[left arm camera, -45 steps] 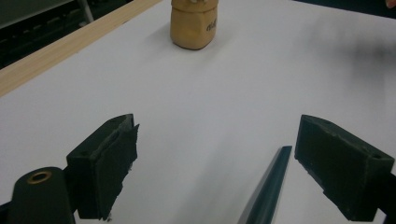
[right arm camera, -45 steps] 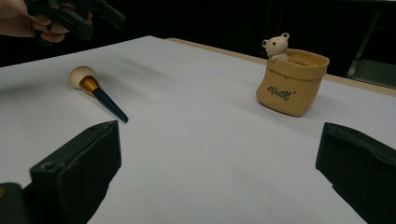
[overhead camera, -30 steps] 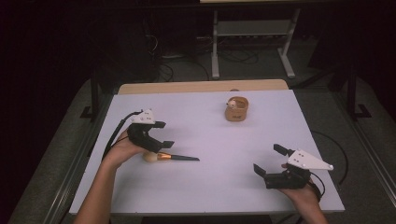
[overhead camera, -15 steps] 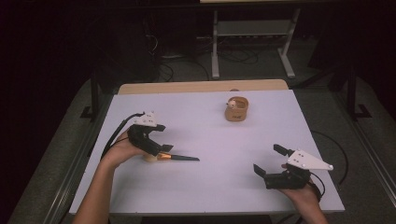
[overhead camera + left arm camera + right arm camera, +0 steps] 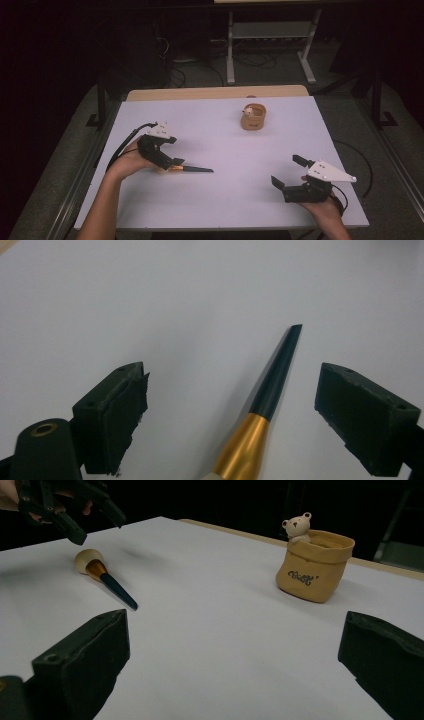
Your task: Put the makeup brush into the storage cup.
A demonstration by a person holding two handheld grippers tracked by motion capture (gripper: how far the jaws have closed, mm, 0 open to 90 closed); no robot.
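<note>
A makeup brush (image 5: 189, 169) with a cream head, a gold collar and a dark tapered handle lies on the white table (image 5: 215, 195) at the left. My left gripper (image 5: 172, 162) hangs open right over its head end; in the left gripper view the brush (image 5: 267, 395) lies between the two spread jaws, untouched. The right gripper view shows the brush (image 5: 102, 575) resting on the table below the left gripper (image 5: 95, 517). My right gripper (image 5: 288, 172) stands open near the front right with nothing between its jaws.
A tan sack-shaped holder (image 5: 253, 117) with a small white bear figure on its rim stands at the back middle of the table; the holder (image 5: 314, 565) also shows in the right gripper view. A wooden strip (image 5: 215, 93) runs along the far edge.
My left gripper has come down a little closer over the brush head. The brush and the right gripper have stayed put.
</note>
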